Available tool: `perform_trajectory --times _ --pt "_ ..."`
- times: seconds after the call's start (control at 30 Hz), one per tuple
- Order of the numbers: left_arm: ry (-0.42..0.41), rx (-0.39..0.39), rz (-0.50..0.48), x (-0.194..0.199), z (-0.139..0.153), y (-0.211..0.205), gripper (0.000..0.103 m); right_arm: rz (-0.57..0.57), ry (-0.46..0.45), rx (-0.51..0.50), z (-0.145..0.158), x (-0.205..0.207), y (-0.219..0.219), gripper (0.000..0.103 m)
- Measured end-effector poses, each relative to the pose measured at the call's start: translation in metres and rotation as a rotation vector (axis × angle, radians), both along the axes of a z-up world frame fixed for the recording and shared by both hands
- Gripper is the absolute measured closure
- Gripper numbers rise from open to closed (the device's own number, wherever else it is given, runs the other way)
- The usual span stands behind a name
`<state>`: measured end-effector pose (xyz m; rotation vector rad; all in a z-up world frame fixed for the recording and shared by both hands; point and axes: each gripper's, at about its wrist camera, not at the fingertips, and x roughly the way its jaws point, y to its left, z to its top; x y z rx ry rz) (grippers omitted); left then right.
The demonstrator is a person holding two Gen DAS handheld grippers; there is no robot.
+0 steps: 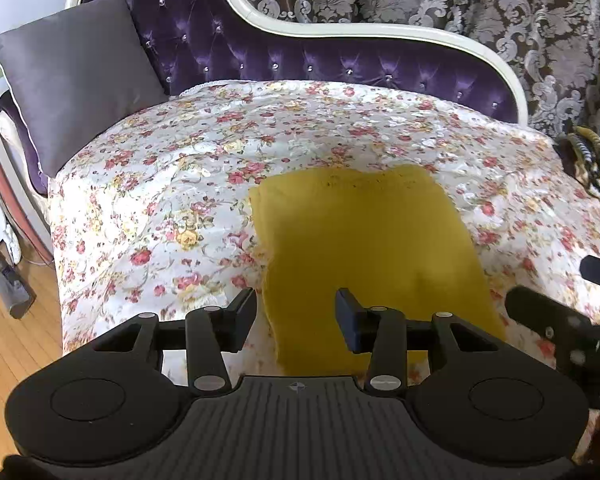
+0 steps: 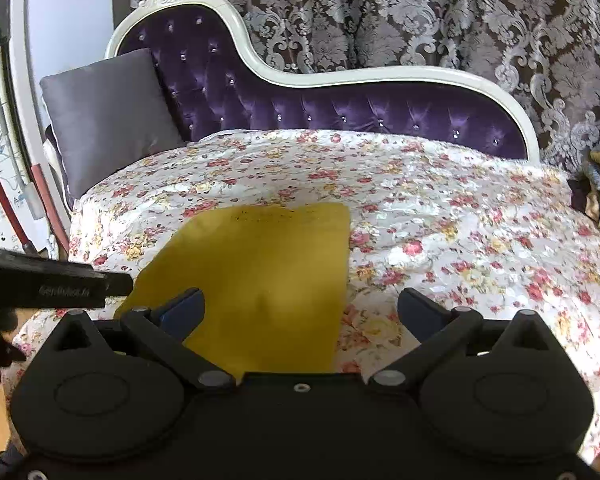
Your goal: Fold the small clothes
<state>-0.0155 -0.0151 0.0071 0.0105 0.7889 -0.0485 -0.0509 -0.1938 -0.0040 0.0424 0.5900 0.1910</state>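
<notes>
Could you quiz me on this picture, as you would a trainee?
1. True or false: the yellow garment lies flat on the flowered bedspread, held by neither hand-held gripper.
2. Which stands wider open: A, the left hand-held gripper, or B, the right hand-held gripper?
3. Fill in: the grey cushion leans at the ____ end of the purple sofa back, as both views show it.

Key: 1 true. 2 B: its jaws are spread wide with nothing gripped. 3 left.
</notes>
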Motion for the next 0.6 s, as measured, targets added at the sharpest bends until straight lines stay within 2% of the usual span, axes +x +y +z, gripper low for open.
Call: perform_trajectory --times 0.1,0.27,0.6 --pt "0.016 -0.018 0.001 -0.007 -0.001 0.001 0.061 0.013 0.042 0.041 0.001 -0.003 -0.004 0.001" --pt "0.026 -0.051 -0.017 -0.019 -0.005 0.002 0.061 -0.002 0.055 0.034 0.001 -0.014 -0.003 0.001" --pt "0.029 0.005 -0.022 -0.032 -0.014 -0.006 0.061 -0.039 0.053 0.033 0.000 -0.024 -0.007 0.001"
